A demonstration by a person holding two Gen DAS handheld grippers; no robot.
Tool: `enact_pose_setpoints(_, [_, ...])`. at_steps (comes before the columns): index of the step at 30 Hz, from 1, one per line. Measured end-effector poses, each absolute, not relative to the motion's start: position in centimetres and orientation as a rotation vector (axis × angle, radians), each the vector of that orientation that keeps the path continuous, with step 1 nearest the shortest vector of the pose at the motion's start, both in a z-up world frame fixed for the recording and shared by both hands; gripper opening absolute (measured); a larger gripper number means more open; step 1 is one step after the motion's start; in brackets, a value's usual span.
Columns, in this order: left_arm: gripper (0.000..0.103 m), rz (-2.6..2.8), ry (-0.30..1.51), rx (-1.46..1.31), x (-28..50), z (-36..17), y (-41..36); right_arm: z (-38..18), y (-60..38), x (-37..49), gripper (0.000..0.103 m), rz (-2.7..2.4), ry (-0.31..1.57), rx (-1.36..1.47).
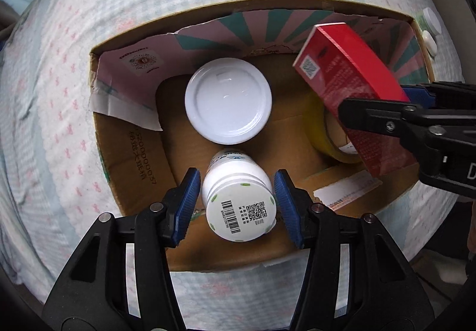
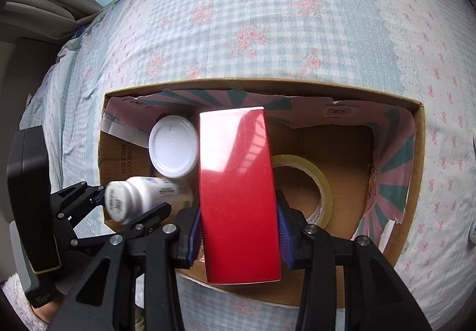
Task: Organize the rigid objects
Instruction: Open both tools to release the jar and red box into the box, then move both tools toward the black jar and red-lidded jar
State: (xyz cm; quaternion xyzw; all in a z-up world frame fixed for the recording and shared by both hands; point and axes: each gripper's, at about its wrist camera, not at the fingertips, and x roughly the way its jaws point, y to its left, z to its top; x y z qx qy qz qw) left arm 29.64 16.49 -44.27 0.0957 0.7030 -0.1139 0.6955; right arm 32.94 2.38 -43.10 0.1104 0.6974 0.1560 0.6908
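A cardboard box (image 1: 139, 179) (image 2: 416, 170) sits open on the bed. My left gripper (image 1: 236, 203) is shut on a small white pill bottle (image 1: 238, 200), held on its side over the box's near edge; it also shows in the right wrist view (image 2: 131, 197). My right gripper (image 2: 238, 230) is shut on a red carton (image 2: 238, 197) above the box, seen from the left wrist view (image 1: 354, 93) too. Inside the box stand a white-lidded jar (image 1: 228, 101) (image 2: 174, 149) and a roll of yellow tape (image 2: 315, 185) (image 1: 333, 140).
The bed has a blue checked sheet with pink flowers (image 2: 267, 33). Two small white bottles (image 1: 430, 30) lie outside the box's right wall. The box's inner flaps are pink and green (image 1: 253, 30).
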Motion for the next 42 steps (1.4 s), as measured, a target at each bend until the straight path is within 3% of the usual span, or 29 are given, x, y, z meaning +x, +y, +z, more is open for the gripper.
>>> enact_pose_setpoints(1, [0.073,-0.262,1.563,0.233,29.6,-44.0,16.2,-43.2,2.5,33.0,0.041,0.362,1.561,0.251])
enact_pose_setpoints(2, [0.103,-0.262,1.553,0.251,29.5,-43.8,16.1,-43.2,2.5,33.1,0.044,0.366,1.552,0.26])
enact_pose_setpoints(3, [0.102,-0.261,1.534,0.258,29.3,-43.4,16.1,-43.2,2.3,33.1,0.057,0.355,1.548,0.269])
enact_pose_setpoints(4, [0.103,-0.262,1.523,0.247,29.1,-43.1,16.3,-43.0,2.1,33.0,0.085,0.335,1.541,0.276])
enact_pose_setpoints(5, [0.103,-0.267,1.524,0.222,29.0,-42.8,16.6,-42.8,1.8,32.9,0.101,0.317,1.533,0.272])
enact_pose_setpoints(6, [0.103,-0.269,1.525,0.189,28.9,-42.6,17.0,-42.6,1.5,32.7,0.103,0.317,1.524,0.264])
enact_pose_setpoints(23, [0.103,-0.208,1.436,0.052,24.8,-37.2,20.4,-38.3,0.1,28.8,0.103,0.248,1.468,0.177])
enact_pose_setpoints(42, [0.103,-0.25,1.186,0.044,17.4,-24.3,18.6,-25.2,-2.8,19.7,0.103,0.175,1.25,0.173])
